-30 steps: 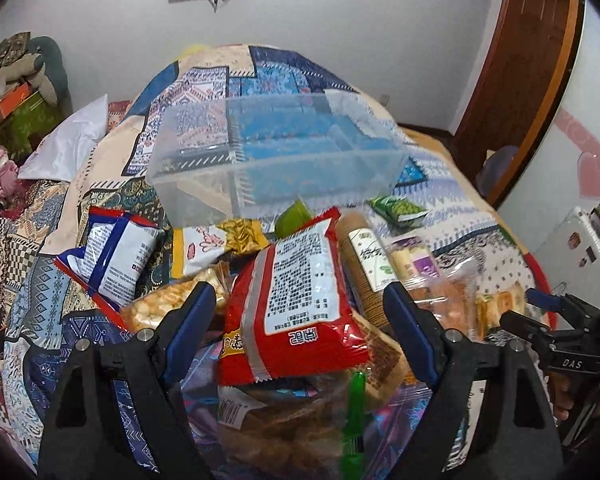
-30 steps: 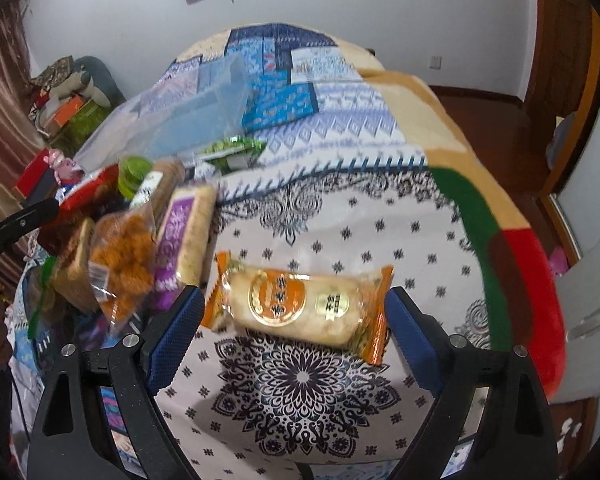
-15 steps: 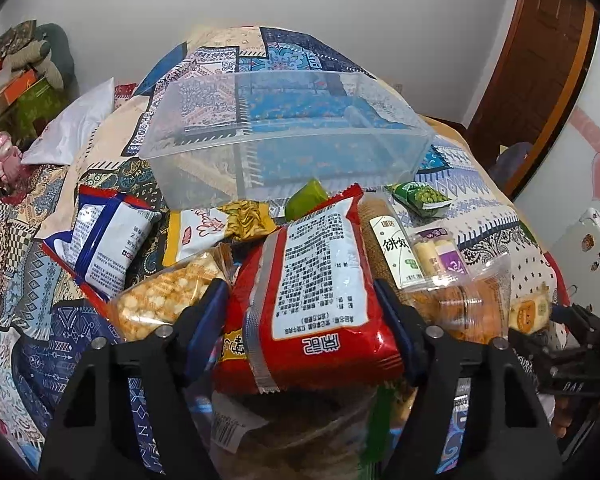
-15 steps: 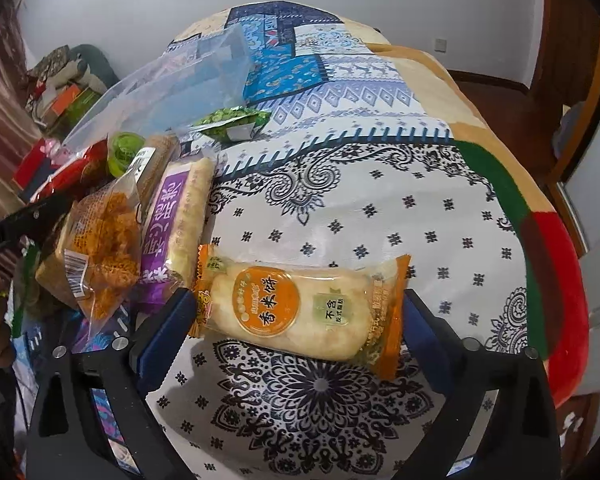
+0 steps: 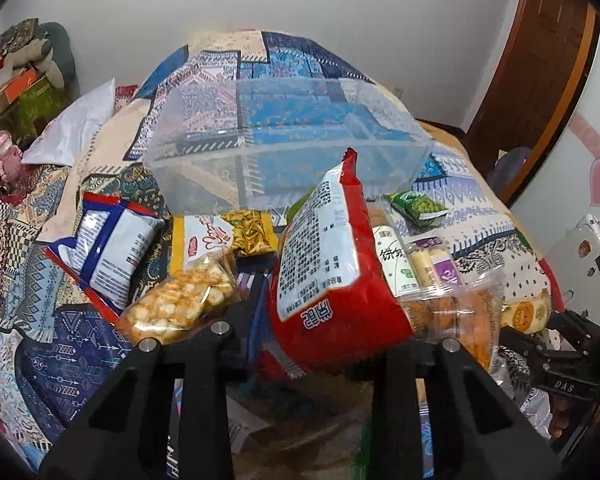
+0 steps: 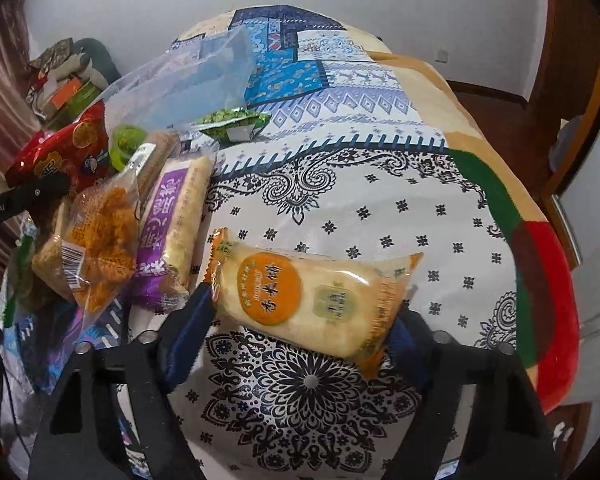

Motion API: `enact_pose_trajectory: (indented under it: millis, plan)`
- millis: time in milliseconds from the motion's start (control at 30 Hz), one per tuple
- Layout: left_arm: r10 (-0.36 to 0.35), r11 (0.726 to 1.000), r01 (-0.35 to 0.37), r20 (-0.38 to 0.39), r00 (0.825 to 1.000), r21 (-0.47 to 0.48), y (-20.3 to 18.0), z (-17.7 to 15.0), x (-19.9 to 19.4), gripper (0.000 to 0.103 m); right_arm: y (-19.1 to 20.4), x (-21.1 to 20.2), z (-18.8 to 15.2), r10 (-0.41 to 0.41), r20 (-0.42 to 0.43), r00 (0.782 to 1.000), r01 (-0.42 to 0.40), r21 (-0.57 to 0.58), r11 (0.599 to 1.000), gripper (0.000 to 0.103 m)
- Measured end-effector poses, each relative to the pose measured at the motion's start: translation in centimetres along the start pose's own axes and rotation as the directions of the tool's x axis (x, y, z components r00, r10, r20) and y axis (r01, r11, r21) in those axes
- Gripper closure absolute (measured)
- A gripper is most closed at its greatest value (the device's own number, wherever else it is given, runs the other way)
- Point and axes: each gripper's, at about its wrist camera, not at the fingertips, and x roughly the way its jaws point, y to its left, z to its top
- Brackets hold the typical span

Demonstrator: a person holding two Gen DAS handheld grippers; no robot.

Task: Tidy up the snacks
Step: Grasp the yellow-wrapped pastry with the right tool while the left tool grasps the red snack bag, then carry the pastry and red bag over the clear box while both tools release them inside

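My left gripper (image 5: 324, 344) is closing its jaws on the red snack bag (image 5: 332, 276), which stands tilted between them above the snack pile, in front of the clear plastic bin (image 5: 284, 152) on the bedspread (image 6: 380, 208). My right gripper (image 6: 300, 320) is closing on the orange rice-cracker pack (image 6: 308, 300), both pads touching its ends, beside the purple cracker pack (image 6: 172, 232).

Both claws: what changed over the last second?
The left claw is closing on the red snack bag, now tipped up. The right claw is closing around the orange rice cracker pack. The clear bin and other snacks stayed put.
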Motion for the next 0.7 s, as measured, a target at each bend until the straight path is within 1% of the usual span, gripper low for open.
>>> enact_pose_trajectory:
  millis: [67, 367, 500, 700]
  plan:
    - [-0.001, 1.0, 0.001, 0.02, 1.0, 0.009, -0.1, 0.1, -0.7, 0.073, -0.2, -0.4, 0.1, 0.01, 0.01, 1.0, -0.01, 0.011, 1.0, 0.035]
    - [-0.004, 0.999, 0.001, 0.094, 0.996, 0.032, -0.4, 0.9, -3.8, 0.073, -0.1, -2.3, 0.4, 0.027, 0.075, 0.997, -0.028, 0.016, 0.999, 0.037]
    - [-0.003, 1.0, -0.001, 0.122, 0.993, 0.027, -0.1, 1.6, -5.0, 0.073, 0.3, -3.7, 2.0, 0.039, 0.123, 0.992, -0.041, 0.009, 0.999, 0.037]
    - [0.012, 1.0, -0.014, 0.155, 0.988, 0.007, 1.4, 3.3, -6.0, 0.073, 2.0, -4.7, 5.7, 0.07, 0.198, 0.978, -0.066, -0.029, 0.997, 0.037]
